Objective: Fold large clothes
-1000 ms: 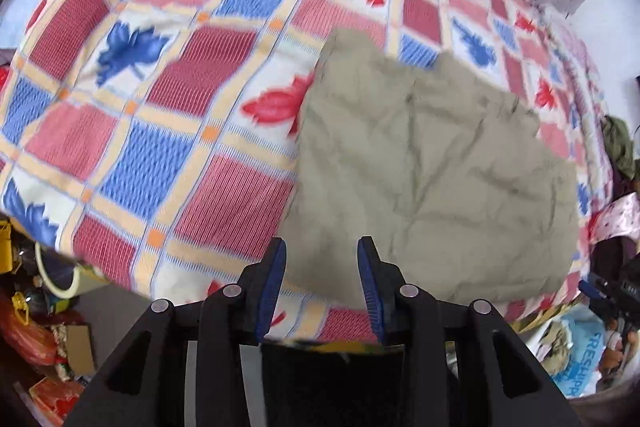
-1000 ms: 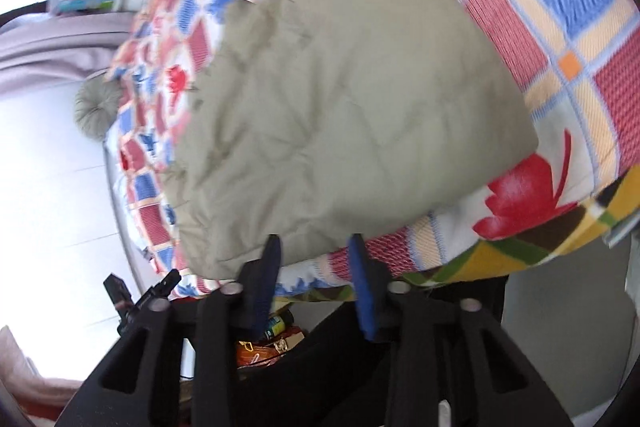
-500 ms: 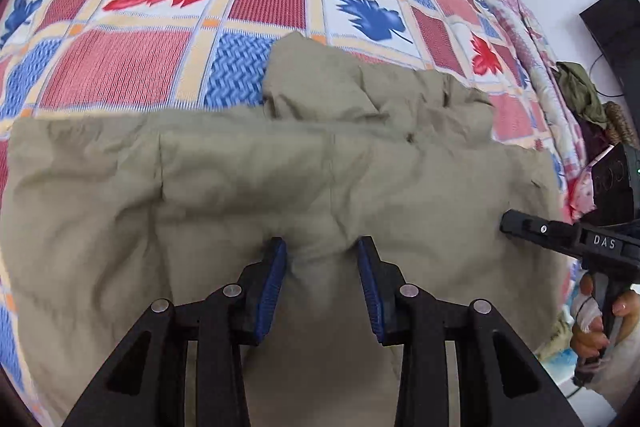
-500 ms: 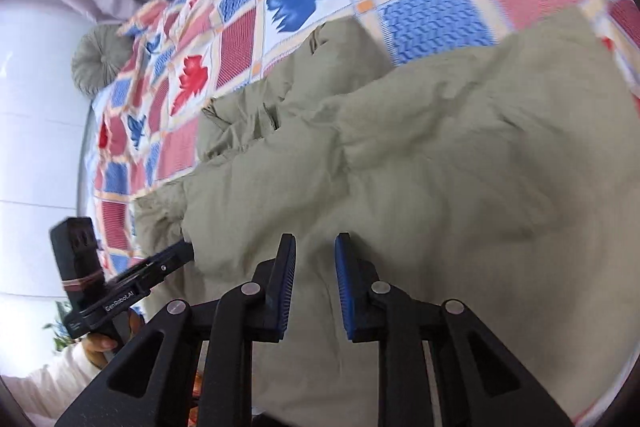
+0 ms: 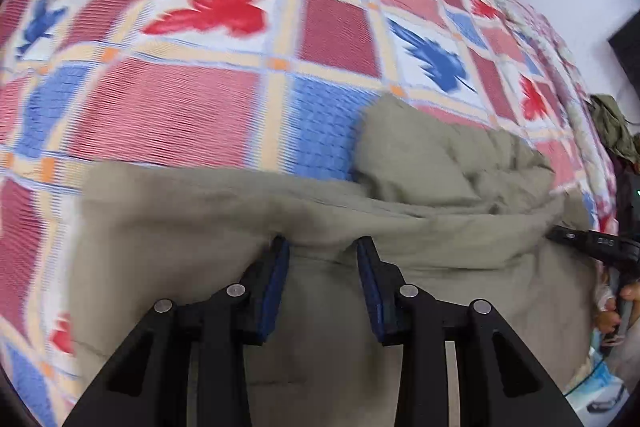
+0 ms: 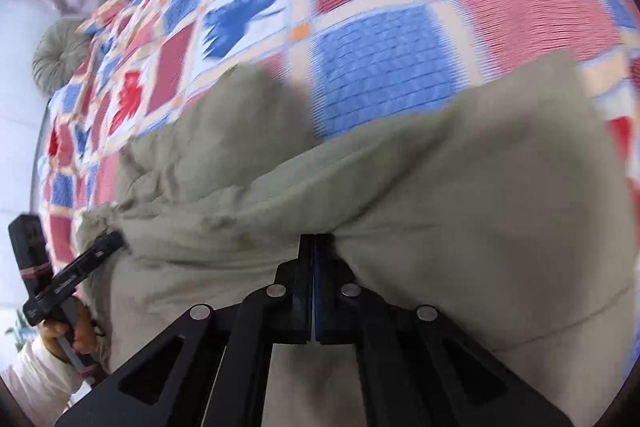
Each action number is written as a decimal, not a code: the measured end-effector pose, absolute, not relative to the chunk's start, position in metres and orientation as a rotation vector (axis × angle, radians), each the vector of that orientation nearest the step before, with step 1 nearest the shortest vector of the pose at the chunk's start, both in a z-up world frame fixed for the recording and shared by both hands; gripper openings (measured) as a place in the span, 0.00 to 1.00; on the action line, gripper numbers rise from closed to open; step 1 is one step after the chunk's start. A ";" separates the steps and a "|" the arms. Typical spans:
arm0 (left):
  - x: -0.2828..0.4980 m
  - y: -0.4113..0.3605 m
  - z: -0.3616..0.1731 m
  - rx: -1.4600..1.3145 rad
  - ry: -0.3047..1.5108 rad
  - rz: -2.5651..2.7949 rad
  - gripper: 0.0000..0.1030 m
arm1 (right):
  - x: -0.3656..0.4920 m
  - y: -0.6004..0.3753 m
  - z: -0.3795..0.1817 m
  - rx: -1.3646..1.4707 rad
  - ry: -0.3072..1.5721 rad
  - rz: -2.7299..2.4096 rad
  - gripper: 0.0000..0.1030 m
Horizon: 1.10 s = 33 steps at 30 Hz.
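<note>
**Grippers meet on olive garment**

The right gripper [image 6: 314, 247] is clamped tight on a bunched fold of the olive garment [image 6: 460, 195], cloth puckering at its tips. The left gripper [image 5: 323, 247] stands partly open, a fabric ridge between its pads. Beyond both lies the patchwork bedspread [image 5: 180, 99]; a round cushion [image 6: 60, 55] sits far left.

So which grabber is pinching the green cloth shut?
The right gripper: its jaws are shut on the khaki garment. The left gripper stands open.
</note>
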<state>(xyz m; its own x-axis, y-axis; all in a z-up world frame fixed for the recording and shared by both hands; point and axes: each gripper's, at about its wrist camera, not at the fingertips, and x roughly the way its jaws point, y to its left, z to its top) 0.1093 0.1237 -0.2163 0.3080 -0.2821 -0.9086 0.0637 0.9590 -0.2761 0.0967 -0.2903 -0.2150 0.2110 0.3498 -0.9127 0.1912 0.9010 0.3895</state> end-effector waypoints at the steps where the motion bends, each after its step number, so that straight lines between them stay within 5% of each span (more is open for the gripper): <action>1: 0.112 0.138 -0.216 -0.204 1.233 -0.193 0.37 | 0.094 -0.305 -0.212 0.484 1.359 0.077 0.00; 7: 0.125 0.198 -0.264 -0.306 1.263 -0.031 0.37 | 0.087 -0.359 -0.232 0.528 1.339 -0.047 0.00; 12: 0.136 0.177 -0.271 -0.198 1.245 0.016 0.37 | 0.101 -0.359 -0.258 0.579 1.339 -0.073 0.00; 24: 0.105 0.174 -0.205 -0.123 1.312 0.030 0.38 | 0.088 -0.330 -0.197 0.515 1.346 -0.138 0.05; 25: 0.098 0.174 -0.199 -0.120 1.318 0.023 0.42 | 0.083 -0.326 -0.192 0.525 1.342 -0.133 0.05; 26: 0.092 0.174 -0.194 -0.120 1.324 0.021 0.68 | 0.076 -0.321 -0.186 0.539 1.338 -0.128 0.06; 27: 0.085 0.174 -0.189 -0.124 1.319 0.021 0.84 | 0.070 -0.316 -0.180 0.550 1.336 -0.123 0.08; 31: 0.064 0.174 -0.173 -0.134 1.315 0.000 0.84 | 0.047 -0.295 -0.163 0.561 1.346 -0.091 0.29; 33: 0.055 0.172 -0.170 -0.137 1.332 -0.001 0.84 | 0.036 -0.283 -0.158 0.547 1.364 -0.068 0.30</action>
